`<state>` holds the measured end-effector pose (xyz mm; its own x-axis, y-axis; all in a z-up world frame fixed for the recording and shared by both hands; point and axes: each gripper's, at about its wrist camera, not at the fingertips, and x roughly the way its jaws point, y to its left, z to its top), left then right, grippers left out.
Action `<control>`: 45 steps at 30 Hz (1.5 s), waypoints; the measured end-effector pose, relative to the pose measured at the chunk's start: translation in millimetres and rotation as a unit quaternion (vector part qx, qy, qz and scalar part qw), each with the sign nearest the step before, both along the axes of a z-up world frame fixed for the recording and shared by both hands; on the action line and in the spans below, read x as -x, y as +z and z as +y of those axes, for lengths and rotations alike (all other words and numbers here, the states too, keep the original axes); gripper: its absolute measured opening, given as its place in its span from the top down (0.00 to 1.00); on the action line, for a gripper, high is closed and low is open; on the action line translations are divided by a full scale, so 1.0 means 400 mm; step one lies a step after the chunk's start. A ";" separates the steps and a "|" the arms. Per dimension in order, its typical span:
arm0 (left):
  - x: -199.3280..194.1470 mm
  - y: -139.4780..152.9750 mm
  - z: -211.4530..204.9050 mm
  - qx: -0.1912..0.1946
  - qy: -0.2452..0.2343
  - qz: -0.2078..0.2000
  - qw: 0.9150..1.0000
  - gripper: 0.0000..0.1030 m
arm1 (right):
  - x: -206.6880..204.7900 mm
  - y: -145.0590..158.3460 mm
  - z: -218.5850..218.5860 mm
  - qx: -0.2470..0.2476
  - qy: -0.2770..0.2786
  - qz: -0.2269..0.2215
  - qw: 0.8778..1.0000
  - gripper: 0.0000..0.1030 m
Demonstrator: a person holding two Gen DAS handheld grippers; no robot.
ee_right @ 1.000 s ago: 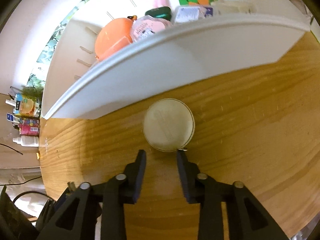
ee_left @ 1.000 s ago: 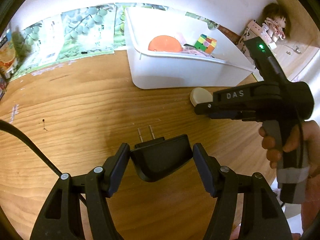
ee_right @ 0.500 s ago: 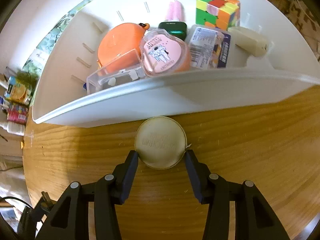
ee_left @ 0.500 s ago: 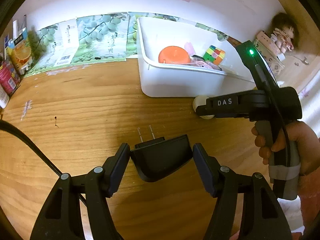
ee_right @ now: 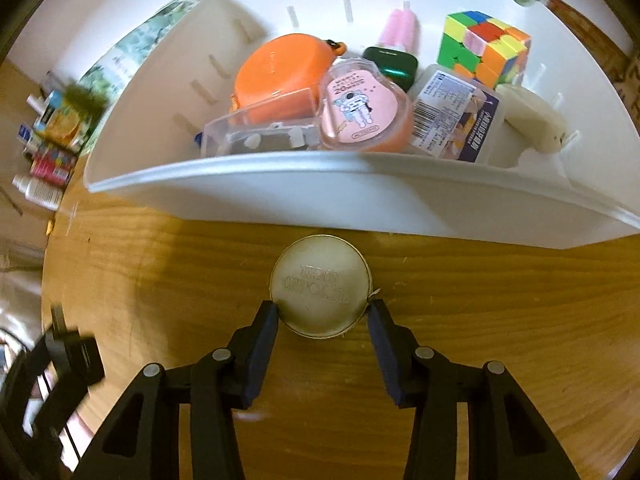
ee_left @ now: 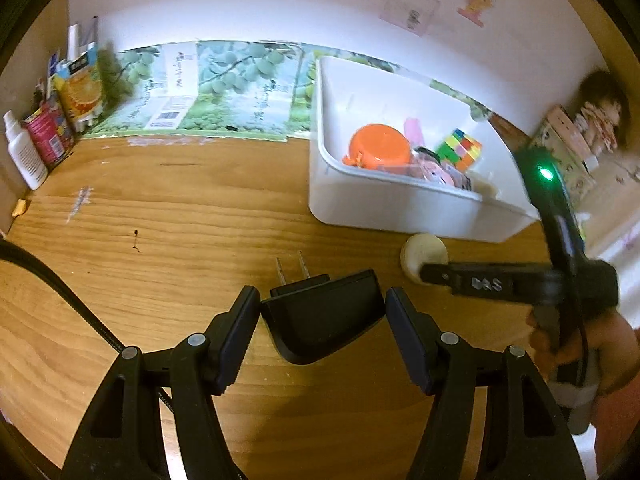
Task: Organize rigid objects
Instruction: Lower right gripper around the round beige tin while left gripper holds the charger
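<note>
Right tongs (ee_right: 322,316) have just been closing and are now clamping the round tin (ee_right: 321,285) just before the white bin (ee_right: 360,196); left tongs (ee_left: 322,314) are gripping the black charger (ee_left: 324,316), both seemingly bin-bound

Warm, yellowish indoor light fills both views, and the white wall (ee_left: 248,4) behind glares bright. Fisheye bending curves the straight rim of the white plastic bin (ee_right: 320,160) and darkens every corner. The wooden surface (ee_left: 180,216) carries soft shadows under the claws. The right claw (ee_left: 430,274) and left-edge cartons (ee_right: 60,120) smear with motion blur
</note>
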<state>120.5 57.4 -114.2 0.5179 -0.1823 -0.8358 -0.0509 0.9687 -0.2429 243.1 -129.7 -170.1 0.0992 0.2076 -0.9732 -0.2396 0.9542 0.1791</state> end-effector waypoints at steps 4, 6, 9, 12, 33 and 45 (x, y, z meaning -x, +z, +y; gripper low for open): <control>-0.011 0.006 0.013 -0.005 0.028 -0.005 1.000 0.34 | 0.000 0.025 -0.003 -0.010 0.031 0.000 0.999 0.79; -0.013 0.010 0.018 -0.006 0.042 -0.009 0.999 0.34 | 0.003 0.029 -0.002 -0.008 0.047 0.000 0.999 0.80; -0.013 0.019 0.030 -0.004 0.064 -0.016 0.998 0.34 | 0.009 0.028 -0.005 -0.015 0.059 0.003 0.998 0.80; -0.008 0.025 0.040 -0.001 0.077 -0.020 0.997 0.34 | 0.001 0.022 -0.013 -0.025 0.060 0.010 0.998 0.78; -0.017 0.055 0.078 -0.018 0.026 -0.033 0.999 0.34 | -0.021 -0.027 0.055 0.031 0.028 0.008 0.999 0.35; -0.044 0.061 0.089 -0.021 -0.024 -0.040 0.999 0.34 | 0.004 -0.033 0.071 0.043 0.003 -0.013 0.999 0.47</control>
